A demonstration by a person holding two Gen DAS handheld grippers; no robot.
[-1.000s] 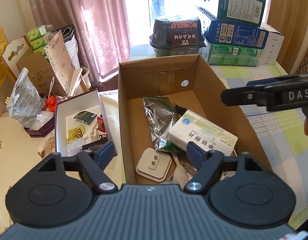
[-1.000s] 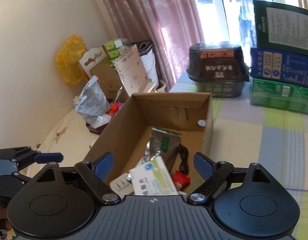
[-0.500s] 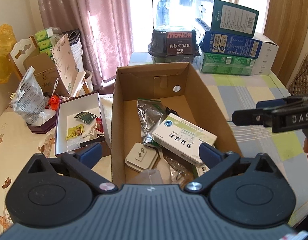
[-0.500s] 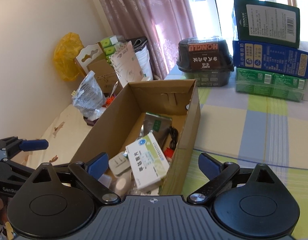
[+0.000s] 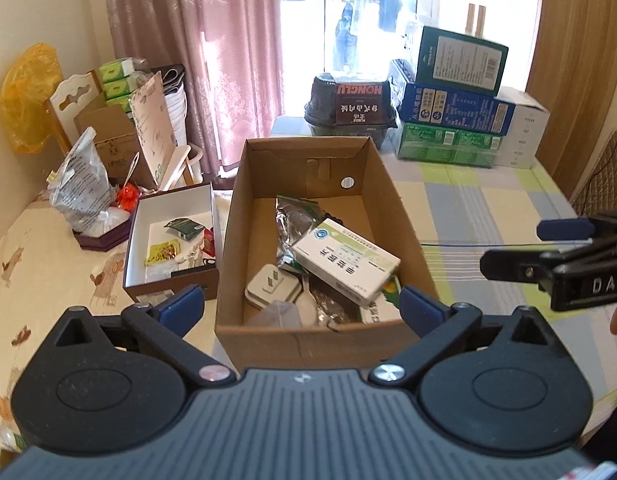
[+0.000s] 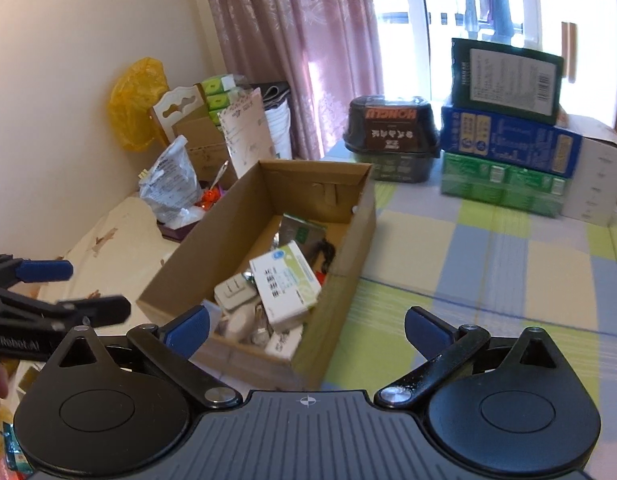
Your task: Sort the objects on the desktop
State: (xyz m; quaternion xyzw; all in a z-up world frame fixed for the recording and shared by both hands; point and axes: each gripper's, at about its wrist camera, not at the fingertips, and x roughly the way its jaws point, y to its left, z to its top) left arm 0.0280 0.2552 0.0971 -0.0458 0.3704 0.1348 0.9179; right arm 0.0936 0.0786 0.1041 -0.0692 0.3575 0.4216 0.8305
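On the checked surface [image 5: 488, 208] sits a big brown box [image 5: 404, 216], open on top. Behind the box stands a pile of cartons [image 5: 452, 120] beside a dark tub [image 5: 350, 110]. Left of the box is a small white-lined box [image 5: 170, 204]. Inside the brown box lie a white medicine pack [image 5: 344, 258], a silver bag [image 5: 294, 216] and a white plug [image 5: 272, 286]. The left claw [image 5: 300, 306] hangs wide and holds nothing, just in front of the box. The right claw [image 6: 306, 326] is wide too, holding nothing, at the box's near right corner.
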